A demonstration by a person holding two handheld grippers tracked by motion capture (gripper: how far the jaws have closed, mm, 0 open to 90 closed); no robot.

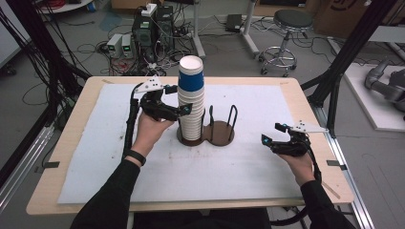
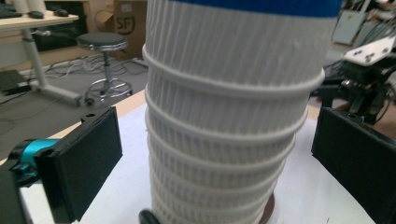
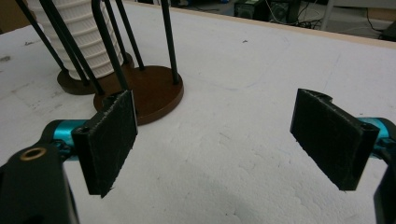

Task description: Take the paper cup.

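Note:
A tall stack of white ribbed paper cups [image 1: 191, 114], topped by a blue-banded cup [image 1: 191, 82], stands in the left ring of a brown two-place holder [image 1: 222, 134] with black wire loops. My left gripper [image 1: 180, 100] reaches the stack from the left, about halfway up. In the left gripper view the stack [image 2: 224, 130] stands between the two black pads [image 2: 88, 158], with a gap on each side, so the left gripper [image 2: 219, 154] is open. My right gripper [image 1: 271, 133] hovers open over the mat to the holder's right. Nothing lies between the jaws of the right gripper [image 3: 219, 135].
A white foam mat [image 1: 239, 176] covers most of the wooden table [image 1: 310, 191]. The holder's right ring [image 3: 154, 91] has no cups in it. Beyond the table's far edge are computer boxes [image 1: 148, 31], cables and a stool [image 1: 286, 28].

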